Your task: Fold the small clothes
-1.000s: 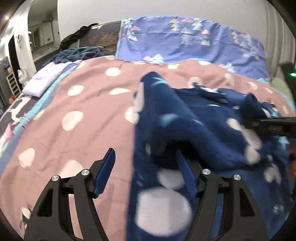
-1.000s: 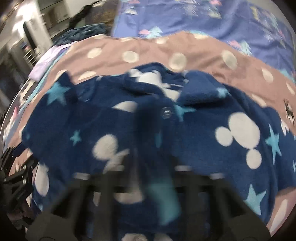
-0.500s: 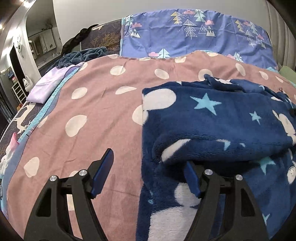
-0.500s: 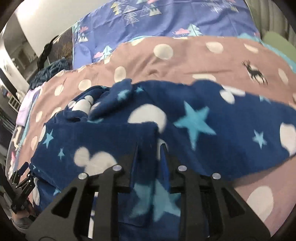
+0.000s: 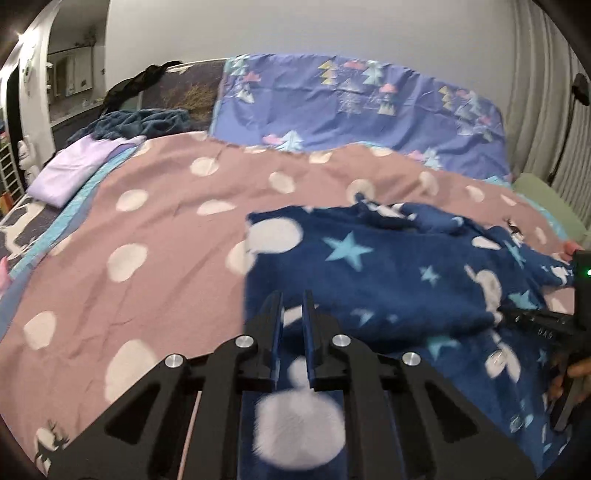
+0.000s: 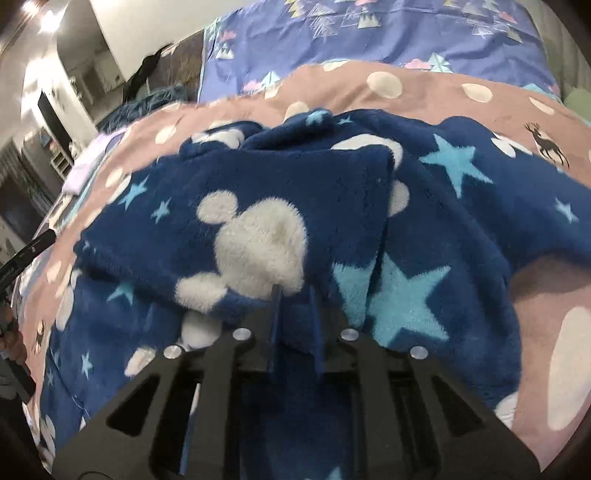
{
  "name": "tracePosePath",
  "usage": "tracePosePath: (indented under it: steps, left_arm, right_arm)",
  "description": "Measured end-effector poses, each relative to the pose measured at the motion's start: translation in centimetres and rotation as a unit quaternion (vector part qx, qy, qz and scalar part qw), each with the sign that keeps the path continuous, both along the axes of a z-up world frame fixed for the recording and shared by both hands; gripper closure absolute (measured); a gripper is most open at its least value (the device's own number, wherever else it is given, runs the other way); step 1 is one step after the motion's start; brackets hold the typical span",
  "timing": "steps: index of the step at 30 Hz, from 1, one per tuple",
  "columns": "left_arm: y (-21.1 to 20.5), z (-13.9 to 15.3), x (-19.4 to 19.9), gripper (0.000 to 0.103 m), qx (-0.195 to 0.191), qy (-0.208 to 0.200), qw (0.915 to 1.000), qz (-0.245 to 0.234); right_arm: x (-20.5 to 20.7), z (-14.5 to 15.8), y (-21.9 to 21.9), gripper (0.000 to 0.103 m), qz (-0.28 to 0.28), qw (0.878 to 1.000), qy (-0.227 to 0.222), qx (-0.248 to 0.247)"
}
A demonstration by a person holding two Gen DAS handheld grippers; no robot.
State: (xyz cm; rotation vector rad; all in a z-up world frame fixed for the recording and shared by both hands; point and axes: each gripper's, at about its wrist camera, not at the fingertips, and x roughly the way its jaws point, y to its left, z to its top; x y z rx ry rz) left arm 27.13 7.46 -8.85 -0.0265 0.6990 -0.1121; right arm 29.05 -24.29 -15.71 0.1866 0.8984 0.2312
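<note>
Partly, fleece garment (image 6: 258, 236) hides gripper (image 6: 293, 295) tips.

We are in a bedroom of a home. A wide bed fills both views, covered by a dusty-pink bedspread (image 5: 177, 236) with white dots and small deer motifs. At its head lies a periwinkle pillow or sheet (image 5: 362, 110) printed with trees and clouds, against a plain white wall (image 5: 295, 26). On the bed we see household laundry: a navy fleece garment (image 6: 258, 206) with stars and mouse-head shapes, a folded lilac cloth (image 5: 77, 166), and a crumpled teal blanket (image 5: 140, 120). Pleated curtains (image 5: 546, 122) hang on the right. At the left, a doorway (image 5: 70, 81) opens onto a lit adjoining room with shelving.
</note>
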Motion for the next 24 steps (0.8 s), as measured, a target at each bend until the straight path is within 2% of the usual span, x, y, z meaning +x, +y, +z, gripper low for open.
tracePosePath:
  steps: [2,4,6,8,10,11,12,13,14,15,17,20,22,23,24]
  left_arm:
    - [-0.8,-1.8,1.5,0.091,0.023,0.023,0.9995,0.001]
    - [-1.3,-5.8,3.4,0.089,0.059,0.073,0.9955,-0.001]
    - [-1.6,-5.7,3.1,0.09,0.067,0.066,0.9956,-0.001]
    - [-2.7,-5.8,3.0,0.09,0.11,0.068,0.9916,-0.003]
    - [-3.4,-5.7,3.0,0.09,0.136,0.066,0.9885,-0.001]
    - [-3.4,-5.1,3.0,0.09,0.135,0.068,0.9885,0.001]
    - [-3.5,-4.4,2.8,0.09,0.117,0.068,0.9908,-0.002]
    - [-3.6,-2.9,2.3,0.089,0.074,0.054,0.9956,-0.021]
    - [-3.8,-2.0,1.9,0.089,0.051,0.041,0.9973,-0.035]
    - [-4.5,-1.1,1.6,0.089,0.038,0.025,0.9979,-0.047]
    - [-6.8,0.1,1.6,0.087,0.039,0.001,0.9965,-0.074]
    - [-9.6,-1.7,3.3,0.084,0.058,0.023,0.9943,-0.086]
    - [-10.3,-5.8,5.0,0.078,0.056,0.076,0.9915,-0.09]
    - [-10.2,-7.1,5.3,0.078,0.051,0.079,0.9915,-0.089]
    - [-9.6,-6.6,5.5,0.078,0.03,0.076,0.9928,-0.088]
  right_arm:
    - [-0.3,0.3,-0.1,0.09,-0.003,1.0,-0.002,-0.002]
    - [-0.5,0.2,-0.3,0.09,-0.002,1.0,-0.006,0.002]
    - [-0.5,0.1,-0.8,0.09,-0.003,1.0,-0.005,0.014]
    - [-0.4,-0.1,-0.1,0.09,-0.003,1.0,-0.006,0.016]
    - [-0.3,0.0,-0.2,0.09,-0.003,1.0,-0.009,0.018]
    - [-0.6,0.5,-0.5,0.089,-0.005,1.0,-0.01,0.025]
    - [-1.1,1.1,-1.2,0.083,-0.011,0.999,-0.011,0.042]
    - [-1.5,1.8,-1.8,0.077,-0.021,0.998,-0.015,0.057]
    - [-2.0,2.6,-2.8,0.06,-0.034,0.997,-0.027,0.07]
    - [-2.9,3.7,-4.5,0.049,-0.069,0.994,-0.048,0.069]
    - [-3.7,5.2,-7.3,0.049,-0.121,0.988,-0.076,0.054]
    - [-4.4,6.3,-14.2,0.047,-0.226,0.97,-0.07,0.05]
    - [-5.7,6.0,-20.0,0.045,-0.333,0.938,-0.054,0.075]
    - [-6.5,5.7,-22.1,0.042,-0.373,0.922,-0.05,0.085]
    - [-7.3,5.2,-24.7,0.034,-0.427,0.899,-0.041,0.091]
